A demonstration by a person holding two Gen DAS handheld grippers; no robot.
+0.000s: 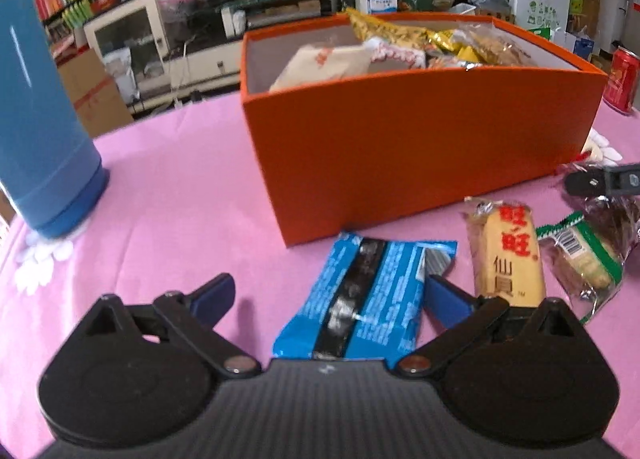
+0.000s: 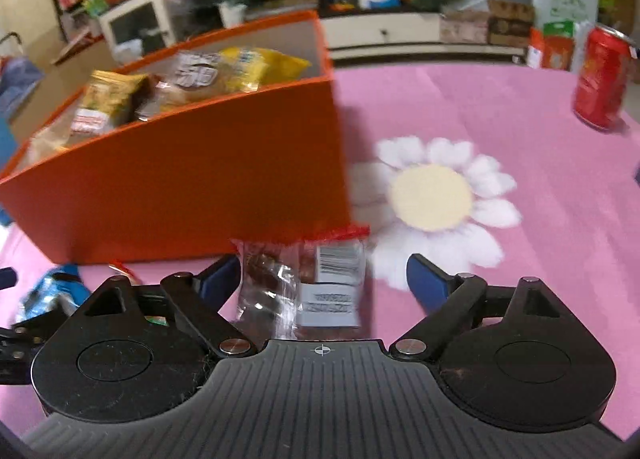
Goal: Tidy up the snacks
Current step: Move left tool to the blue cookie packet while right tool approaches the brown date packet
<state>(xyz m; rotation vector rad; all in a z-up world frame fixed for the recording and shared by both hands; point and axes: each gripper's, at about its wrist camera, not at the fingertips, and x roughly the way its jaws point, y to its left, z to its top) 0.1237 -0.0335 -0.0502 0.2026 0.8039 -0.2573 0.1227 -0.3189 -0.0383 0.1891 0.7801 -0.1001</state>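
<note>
Both grippers hang released, the left gripper [image 1: 328, 295] astride the blue packet [image 1: 360, 295] on the table [image 1: 180, 195], the right gripper [image 2: 324, 279] over the clear-wrapped snack [image 2: 304, 283] (slick film), so either could skid before reaching the orange box [image 1: 420, 139].

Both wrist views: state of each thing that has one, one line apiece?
Left gripper: open, jaws either side of the blue packet, pads not pressing.
Right gripper: open, over the clear-wrapped snack.
Orange box: lidless, partly filled with snacks.
Blue packet: sealed, flat on the pink cloth.
Rice cracker pack: sealed, lying flat.
Clear-wrapped snack: sealed, lying flat.
Red can: upright.
Blue bottle: standing.
</note>
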